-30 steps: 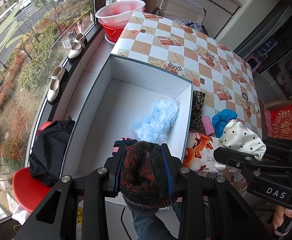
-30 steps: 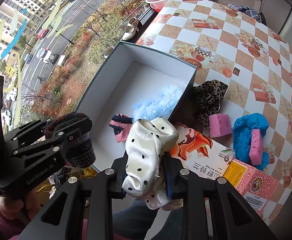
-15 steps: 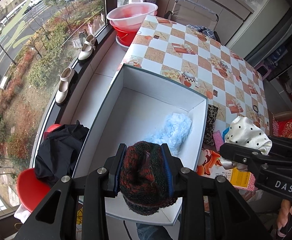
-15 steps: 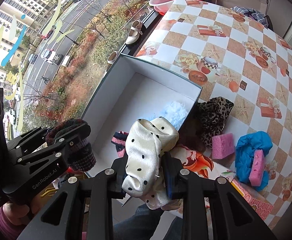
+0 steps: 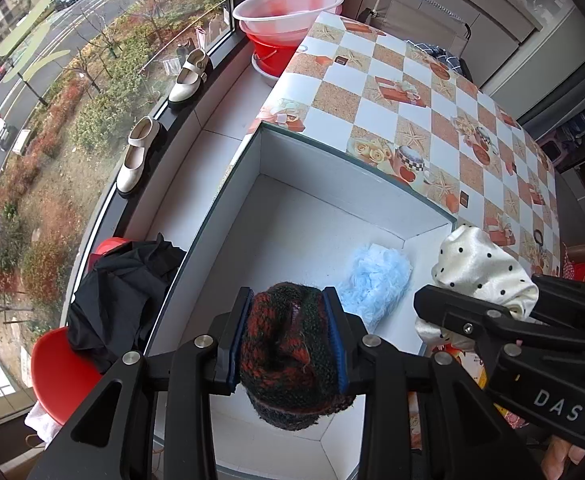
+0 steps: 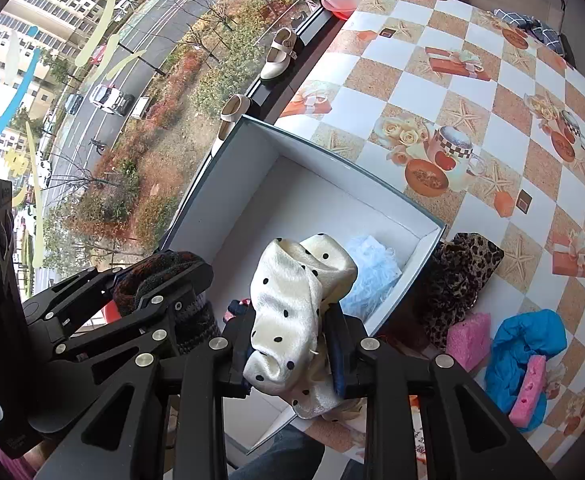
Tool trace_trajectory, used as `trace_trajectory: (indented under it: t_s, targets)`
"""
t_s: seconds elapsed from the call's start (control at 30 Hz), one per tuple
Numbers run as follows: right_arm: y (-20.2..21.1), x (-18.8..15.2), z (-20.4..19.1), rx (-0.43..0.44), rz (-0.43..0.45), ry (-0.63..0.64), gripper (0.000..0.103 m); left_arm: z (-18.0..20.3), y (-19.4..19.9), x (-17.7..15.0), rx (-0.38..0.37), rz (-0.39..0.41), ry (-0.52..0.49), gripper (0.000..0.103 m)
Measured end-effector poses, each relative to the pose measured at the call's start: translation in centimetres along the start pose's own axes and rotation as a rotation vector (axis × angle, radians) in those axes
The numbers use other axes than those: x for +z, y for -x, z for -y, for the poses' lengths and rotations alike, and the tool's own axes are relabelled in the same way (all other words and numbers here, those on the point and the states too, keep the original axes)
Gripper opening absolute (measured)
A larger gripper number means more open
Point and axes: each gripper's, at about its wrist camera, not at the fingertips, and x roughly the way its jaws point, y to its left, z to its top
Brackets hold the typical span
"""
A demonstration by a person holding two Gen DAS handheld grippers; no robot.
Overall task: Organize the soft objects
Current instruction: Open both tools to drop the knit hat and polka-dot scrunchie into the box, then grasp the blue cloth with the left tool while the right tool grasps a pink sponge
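Left gripper (image 5: 288, 342) clamps knit hat (image 5: 292, 360) over box (image 5: 332, 168) holding blue fluff (image 5: 374, 280).

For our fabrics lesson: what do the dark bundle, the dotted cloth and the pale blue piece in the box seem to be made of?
Dark bundle: likely knitted wool or acrylic yarn, with visible looped stitches, matte.
Dotted cloth: probably satin; it has a smooth sheen.
Blue piece: fluffy, perhaps chenille or faux fur, with a shaggy pile.
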Motion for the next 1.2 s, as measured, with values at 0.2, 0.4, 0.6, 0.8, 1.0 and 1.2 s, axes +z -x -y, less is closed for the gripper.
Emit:
trace_trajectory:
  t_s: [0.2,0.4,0.6,0.8,1.0,1.2]
  targets:
    - [-0.7,1.1,0.7,0.0,-0.015,-0.014,0.029,0.2,-1.2,0.5,0.015,-0.018,0.013,0.038]
    - [-0.8,1.6,0.4,0.008,-0.019,-0.003,0.029,0.7,-1.4,0.5,0.027,-0.006,-0.012,0.048]
    - [-0.5,1.9,0.5,0.015,0.003,-0.003,0.057,1.3,-1.1,0.6,0.025,0.009,-0.04,0.083]
    - [0.5,2.1,0.8,-0.011,0.038,-0.027,0.093,1.2,-1.2,0.5,0.013,0.006,-0.017,0.102]
    - [2.0,1.9,1.8,0.004,0.054,-0.094,0.093,0.8,-0.4,0.7,-0.041,-0.005,0.024,0.102]
    - [5.2,0.8,3.8,0.06,0.077,-0.186,0.093,2.5,2.1,0.2,-0.146,-0.015,-0.045,0.102]
